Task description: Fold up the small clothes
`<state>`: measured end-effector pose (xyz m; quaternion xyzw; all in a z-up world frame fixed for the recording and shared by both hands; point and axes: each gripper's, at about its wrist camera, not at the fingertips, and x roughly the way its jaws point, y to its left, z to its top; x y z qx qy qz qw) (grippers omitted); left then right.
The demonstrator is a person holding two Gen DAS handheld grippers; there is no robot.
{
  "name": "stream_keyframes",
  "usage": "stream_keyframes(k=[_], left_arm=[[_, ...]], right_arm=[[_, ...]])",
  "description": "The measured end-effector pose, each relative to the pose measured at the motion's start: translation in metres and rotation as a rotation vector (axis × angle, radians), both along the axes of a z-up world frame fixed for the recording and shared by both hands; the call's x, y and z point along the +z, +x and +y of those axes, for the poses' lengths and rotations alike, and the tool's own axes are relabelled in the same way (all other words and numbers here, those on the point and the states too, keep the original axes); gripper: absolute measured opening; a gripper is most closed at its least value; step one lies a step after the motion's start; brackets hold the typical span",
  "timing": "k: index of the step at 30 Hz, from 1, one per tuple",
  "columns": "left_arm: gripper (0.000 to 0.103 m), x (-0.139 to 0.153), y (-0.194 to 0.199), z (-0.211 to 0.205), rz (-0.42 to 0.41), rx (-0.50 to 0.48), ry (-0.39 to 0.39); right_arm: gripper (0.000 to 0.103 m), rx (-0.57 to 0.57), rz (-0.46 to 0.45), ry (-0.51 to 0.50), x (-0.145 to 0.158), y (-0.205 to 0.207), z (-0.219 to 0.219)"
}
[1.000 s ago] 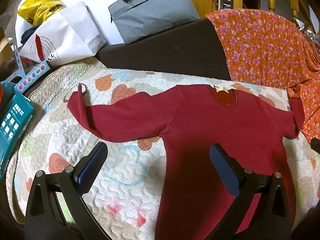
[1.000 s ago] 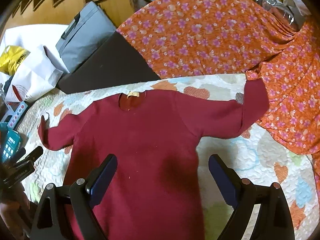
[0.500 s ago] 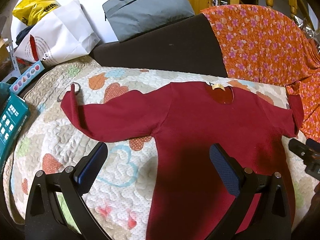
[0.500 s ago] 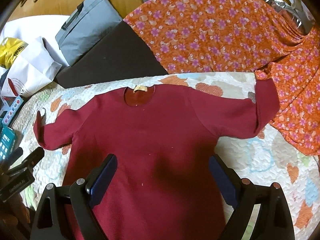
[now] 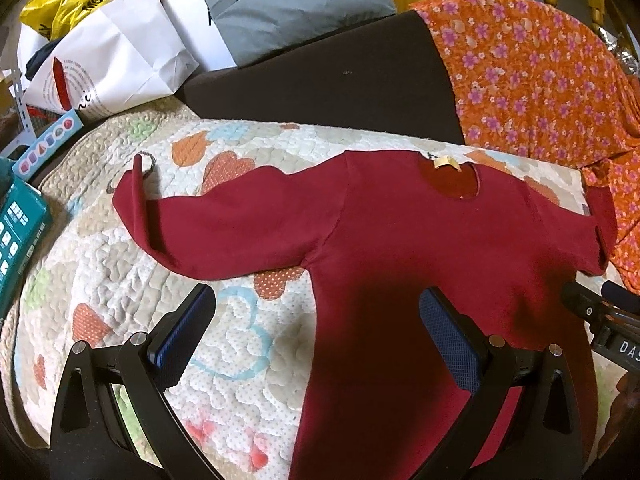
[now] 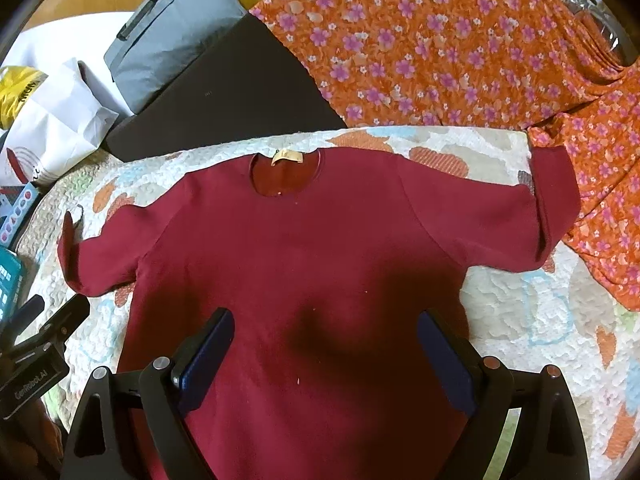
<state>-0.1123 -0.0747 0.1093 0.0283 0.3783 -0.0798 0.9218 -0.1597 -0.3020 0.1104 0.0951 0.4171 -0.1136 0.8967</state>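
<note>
A small dark red long-sleeved top (image 5: 420, 248) (image 6: 312, 260) lies flat and face up on a quilted heart-print blanket (image 5: 132, 280) (image 6: 532, 320), neck away from me, both sleeves spread out with cuffs turned up. My left gripper (image 5: 316, 332) hovers open over the top's left side seam, below the left armpit. My right gripper (image 6: 324, 352) hovers open above the middle of the body. Neither holds anything. Each gripper shows at the edge of the other's view: the right gripper (image 5: 600, 320) and the left gripper (image 6: 36, 344).
An orange flowered cloth (image 5: 540, 80) (image 6: 460, 48) lies at the back right, touching the right cuff. A dark cushion (image 5: 340, 84), a grey bag (image 5: 296, 4), a white paper bag (image 5: 116, 52) and a yellow bag (image 5: 64, 0) stand behind. Teal boxes (image 5: 16, 232) sit left.
Both grippers have moved towards each other over the top; the right one now sits over the middle of the body. The top has not moved. Both stay open.
</note>
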Motion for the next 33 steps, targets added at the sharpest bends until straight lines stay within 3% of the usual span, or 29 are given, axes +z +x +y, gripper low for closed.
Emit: stream_keyframes(k=[21,33], left_arm=[[0.102,-0.026,0.043,0.025,0.047,0.081,0.017],[0.102,-0.034,0.119,0.128,0.065,0.342,0.07]], right_arm=[[0.092,0.031,0.077,0.034,-0.04,0.037,0.009],[0.091,0.082,0.127,0.044,-0.067,0.062,0.022]])
